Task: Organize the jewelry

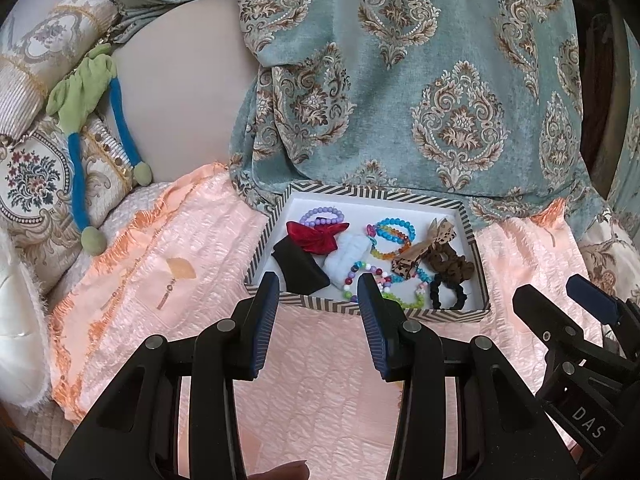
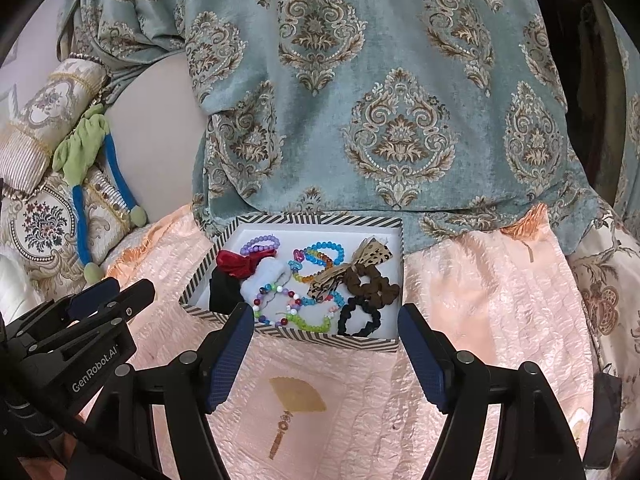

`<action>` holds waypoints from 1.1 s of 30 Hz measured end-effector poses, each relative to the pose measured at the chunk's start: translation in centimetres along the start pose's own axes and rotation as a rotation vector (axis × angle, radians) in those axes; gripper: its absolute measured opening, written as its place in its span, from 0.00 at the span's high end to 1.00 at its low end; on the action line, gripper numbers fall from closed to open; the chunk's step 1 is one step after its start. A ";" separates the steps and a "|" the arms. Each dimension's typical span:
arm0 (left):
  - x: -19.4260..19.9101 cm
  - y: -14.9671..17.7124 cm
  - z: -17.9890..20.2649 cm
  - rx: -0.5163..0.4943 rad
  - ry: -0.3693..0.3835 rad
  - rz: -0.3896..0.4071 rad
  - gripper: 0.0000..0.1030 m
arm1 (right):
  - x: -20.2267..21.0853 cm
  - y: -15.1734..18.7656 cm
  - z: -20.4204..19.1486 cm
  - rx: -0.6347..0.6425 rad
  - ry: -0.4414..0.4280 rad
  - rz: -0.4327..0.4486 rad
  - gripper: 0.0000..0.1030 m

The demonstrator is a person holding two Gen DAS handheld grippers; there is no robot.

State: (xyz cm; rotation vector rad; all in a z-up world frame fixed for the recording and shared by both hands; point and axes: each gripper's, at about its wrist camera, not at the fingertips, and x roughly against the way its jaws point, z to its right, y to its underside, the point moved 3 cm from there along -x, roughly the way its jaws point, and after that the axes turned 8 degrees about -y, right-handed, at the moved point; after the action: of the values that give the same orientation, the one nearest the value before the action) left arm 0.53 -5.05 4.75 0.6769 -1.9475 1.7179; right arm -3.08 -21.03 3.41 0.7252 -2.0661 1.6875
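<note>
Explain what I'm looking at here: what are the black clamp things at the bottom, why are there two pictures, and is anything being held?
They are two hand-held grippers, each carrying a forward-looking camera; hence two pictures. The left gripper fills its own view, the right gripper the other. Both stand open and hold nothing. On the pink bedspread lies a striped box with bead bracelets, a black scrunchie, a brown scrunchie and a red bow.

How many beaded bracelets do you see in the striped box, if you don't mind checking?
About 5 in the striped box: purple bracelet at the back left, blue bracelet and rainbow bracelet mid-back, mixed-colour bracelet and green bracelet at the front. Overlaps may hide others.
</note>
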 end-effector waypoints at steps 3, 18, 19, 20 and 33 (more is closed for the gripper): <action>-0.1 0.0 0.0 -0.002 0.002 -0.001 0.61 | -0.2 0.1 0.0 0.002 -0.002 -0.005 0.30; -0.2 0.1 -0.1 -0.003 0.001 0.001 0.61 | -0.3 0.3 -0.3 0.004 -0.005 -0.013 0.30; -0.2 0.1 -0.1 -0.003 0.002 0.001 0.61 | -0.3 0.3 -0.3 0.005 -0.005 -0.013 0.30; -0.2 0.1 -0.1 -0.002 0.001 0.001 0.61 | -0.3 0.3 -0.3 0.007 -0.005 -0.014 0.30; -0.4 0.1 -0.1 0.002 0.010 -0.004 0.61 | -0.8 0.6 -0.4 0.009 -0.007 -0.028 0.29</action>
State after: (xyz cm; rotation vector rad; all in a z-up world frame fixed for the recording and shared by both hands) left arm 0.79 -4.89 4.44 0.6711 -1.9362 1.7174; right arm -2.84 -20.43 2.60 0.7605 -2.0456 1.6820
